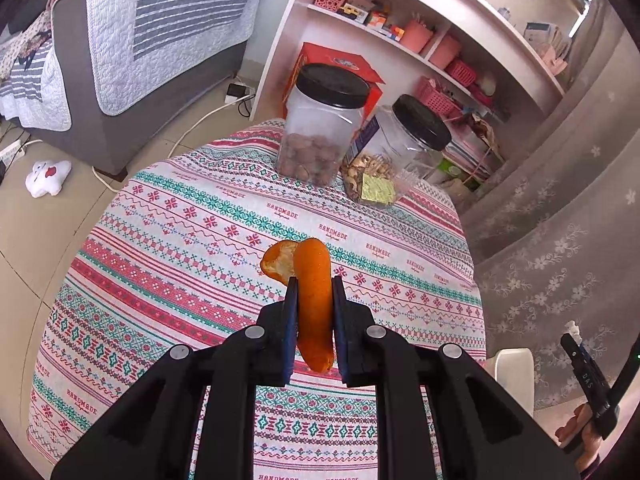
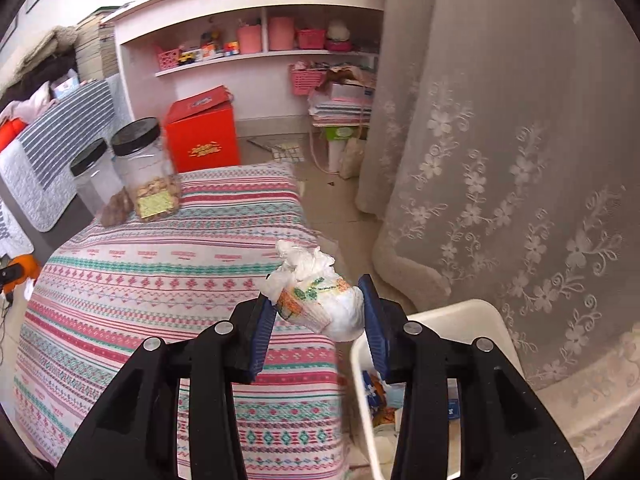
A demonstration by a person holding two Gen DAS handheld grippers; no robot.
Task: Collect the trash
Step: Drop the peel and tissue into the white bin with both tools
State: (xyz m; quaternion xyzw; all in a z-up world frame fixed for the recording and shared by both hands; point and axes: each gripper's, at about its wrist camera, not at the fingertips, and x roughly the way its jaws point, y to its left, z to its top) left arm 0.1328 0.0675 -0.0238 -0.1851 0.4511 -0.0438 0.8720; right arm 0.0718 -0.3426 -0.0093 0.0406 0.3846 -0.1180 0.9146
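Gripping orange peel [image 1: 314,300] and crumpled tissue [image 2: 320,296] above patterned tablecloth [image 1: 192,240]

Two lidded jars [image 1: 320,128] [image 1: 404,148] are set side by side at the far edge of the table [image 1: 180,248], at twelve o'clock from the left gripper [image 1: 314,284], in which an orange peel [image 1: 314,300] is pinched above the tabletop. A crumpled tissue wad [image 2: 320,296] is clamped in the right gripper [image 2: 318,294] past the table's right edge. A waste bin [image 2: 452,316] is placed on the floor at four o'clock, just beside the table. A shelf unit [image 2: 256,8] is found behind the table.

A patterned tablecloth [image 1: 192,240] covers the table, bearing two black-lidded jars [image 1: 320,128] [image 1: 394,152] at its far edge.
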